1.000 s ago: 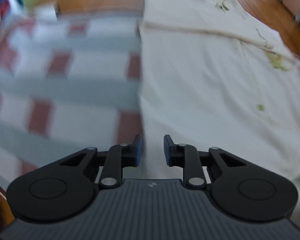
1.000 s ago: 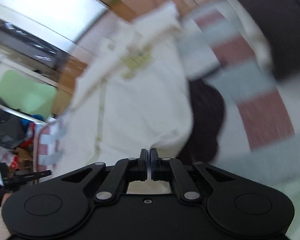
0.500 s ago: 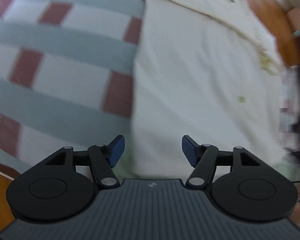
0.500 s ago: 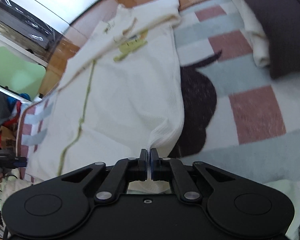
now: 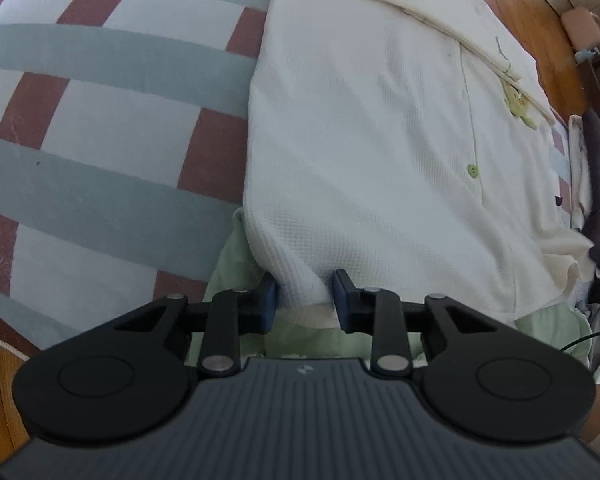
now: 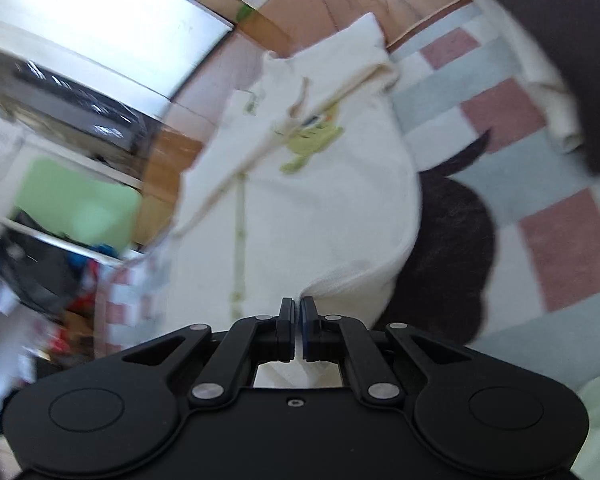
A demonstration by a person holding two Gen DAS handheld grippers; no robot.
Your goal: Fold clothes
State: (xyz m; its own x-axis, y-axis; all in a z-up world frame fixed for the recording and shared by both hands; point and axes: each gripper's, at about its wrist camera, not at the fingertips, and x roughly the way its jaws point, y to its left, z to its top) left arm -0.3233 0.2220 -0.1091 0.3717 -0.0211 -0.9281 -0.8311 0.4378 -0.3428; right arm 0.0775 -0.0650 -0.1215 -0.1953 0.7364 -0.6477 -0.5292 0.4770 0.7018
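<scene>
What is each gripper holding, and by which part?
Right gripper: shut on the white shirt's bottom corner. Left gripper: open around the other corner, holding nothing.

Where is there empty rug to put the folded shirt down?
The checked rug left of the white shirt is bare all the way along. In the right wrist view, there is bare rug right of the shirt too, up to the dark cushion. Near the claws it is crowded: a green cloth lies under the shirt's hem.
</scene>
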